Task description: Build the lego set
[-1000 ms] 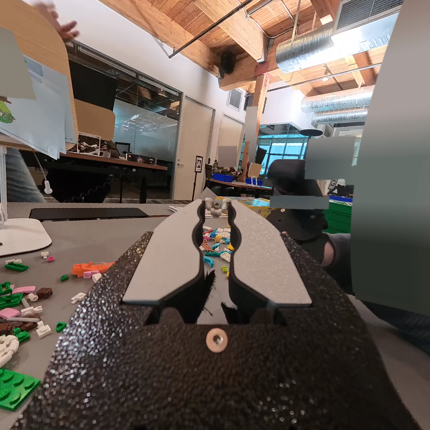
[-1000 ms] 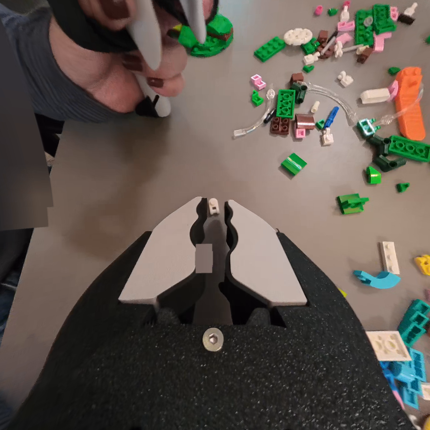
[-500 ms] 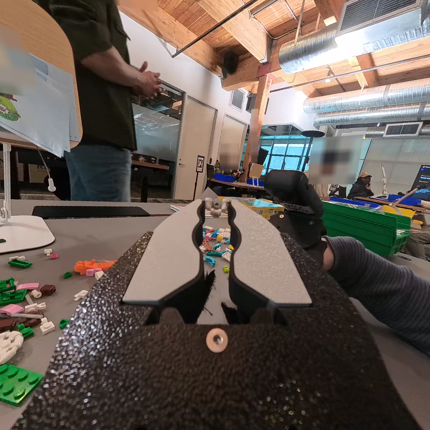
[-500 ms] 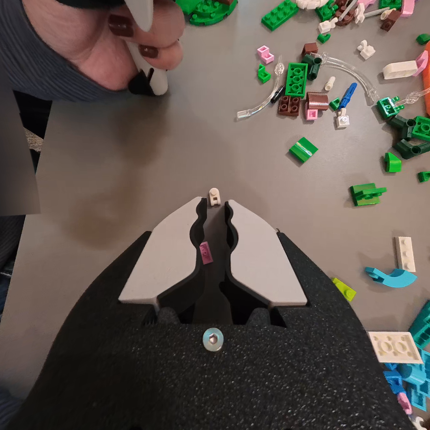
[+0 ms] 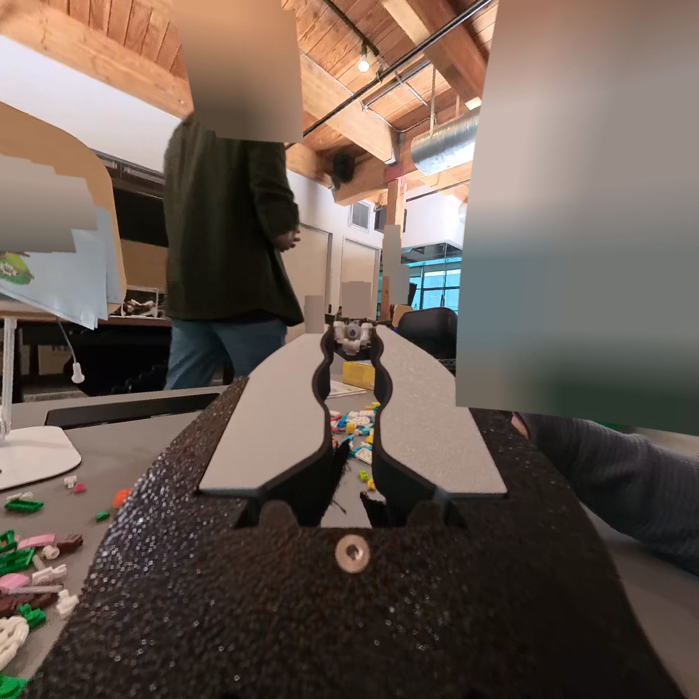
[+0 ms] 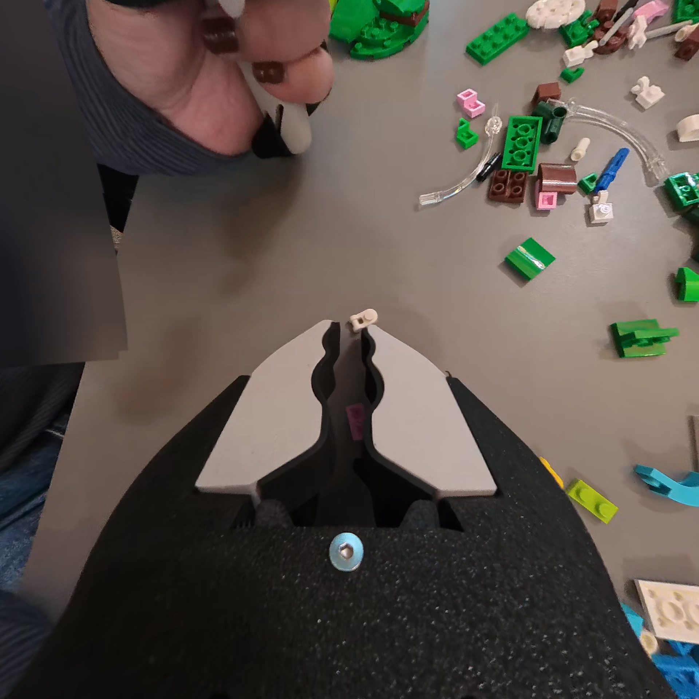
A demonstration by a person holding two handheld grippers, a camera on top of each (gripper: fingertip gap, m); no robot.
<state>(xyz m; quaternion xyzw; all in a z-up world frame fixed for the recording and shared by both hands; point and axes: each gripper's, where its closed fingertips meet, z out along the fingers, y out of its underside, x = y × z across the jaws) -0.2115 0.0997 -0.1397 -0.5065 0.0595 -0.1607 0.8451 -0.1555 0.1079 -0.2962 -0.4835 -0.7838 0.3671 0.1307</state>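
My left gripper is shut on a small white-and-grey Lego assembly, held off the table and tilted up. In the right wrist view, my right gripper hovers low over the grey table, jaws nearly closed. A small white piece sits at the very tips, turned sideways against the right fingertip. A small pink piece lies on the table under the fingers. A hand holds the left gripper's handle at top left, next to a green build.
Loose bricks cover the table to the right: a green plate, a clear curved tube, a green slope, a lime plate. In the left wrist view a person stands behind the table, beside a white stand holding paper sheets. There is about 15 cm between the tips of the two grippers. It is some 8 cm from my right tips to the green slope.
The left gripper has tilted upward with its assembly. The standing person has moved right. The white piece has slid from between the right gripper's tips to their end and turned sideways.
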